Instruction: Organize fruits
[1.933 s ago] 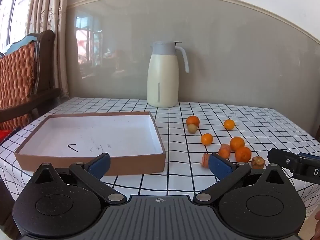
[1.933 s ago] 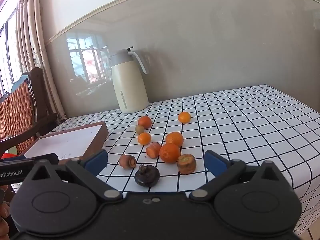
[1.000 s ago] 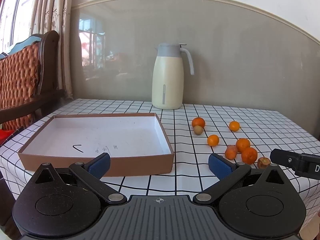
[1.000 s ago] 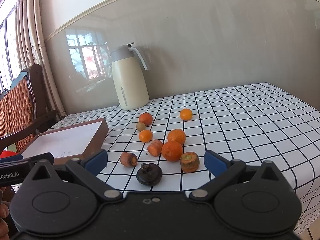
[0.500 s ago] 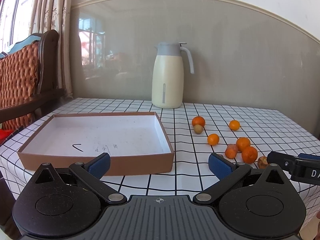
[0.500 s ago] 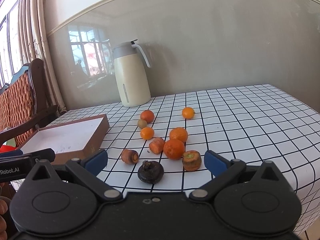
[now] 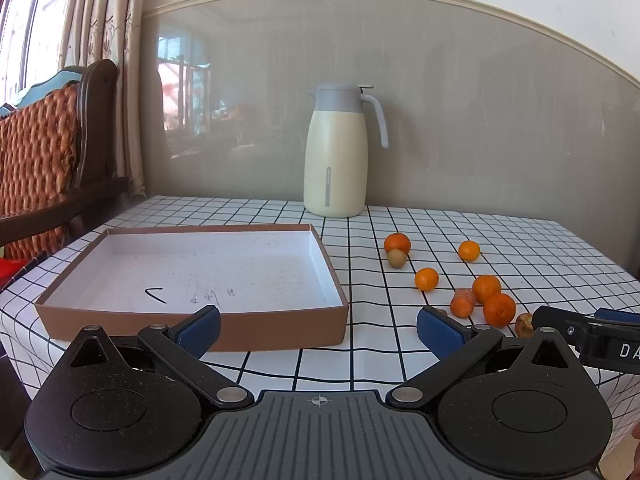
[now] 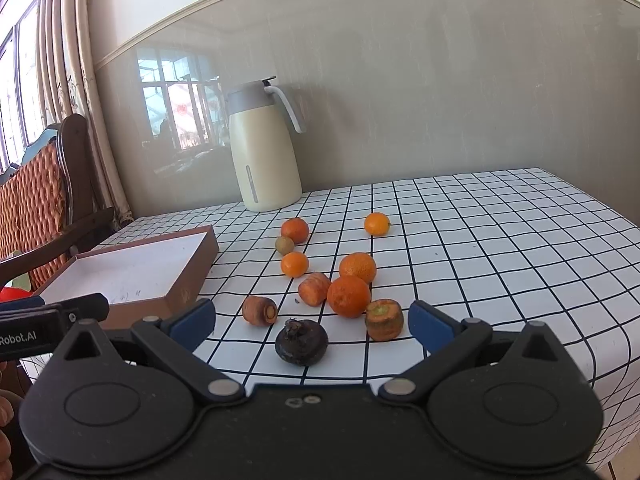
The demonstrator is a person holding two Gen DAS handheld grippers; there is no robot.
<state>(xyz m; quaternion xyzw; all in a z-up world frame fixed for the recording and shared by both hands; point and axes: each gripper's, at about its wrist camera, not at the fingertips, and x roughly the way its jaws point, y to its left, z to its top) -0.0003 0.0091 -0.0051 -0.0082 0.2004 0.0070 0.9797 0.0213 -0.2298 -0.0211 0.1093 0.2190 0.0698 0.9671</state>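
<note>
A shallow brown cardboard box [image 7: 276, 330] [image 8: 200, 264] with a white bottom lies empty on the left of the checked table. To its right lie several oranges [image 8: 349, 295] [image 7: 499, 309], carrot pieces [image 8: 384, 319] [image 7: 463, 302], a small brown fruit [image 8: 285, 244] [image 7: 397, 258] and a dark round fruit [image 8: 301, 342]. My left gripper [image 7: 318, 330] is open and empty, in front of the box's near right corner. My right gripper [image 8: 311, 326] is open and empty, just in front of the dark fruit.
A cream thermos jug [image 7: 335, 170] [image 8: 264, 160] stands at the back by the wall. A wooden chair with an orange cushion [image 7: 36, 164] stands left of the table. The table's near edge [image 8: 608, 360] drops off at the right.
Both grippers stay open. The right gripper has come a little nearer to the fruit; the left view has shifted slightly right, then held still.
</note>
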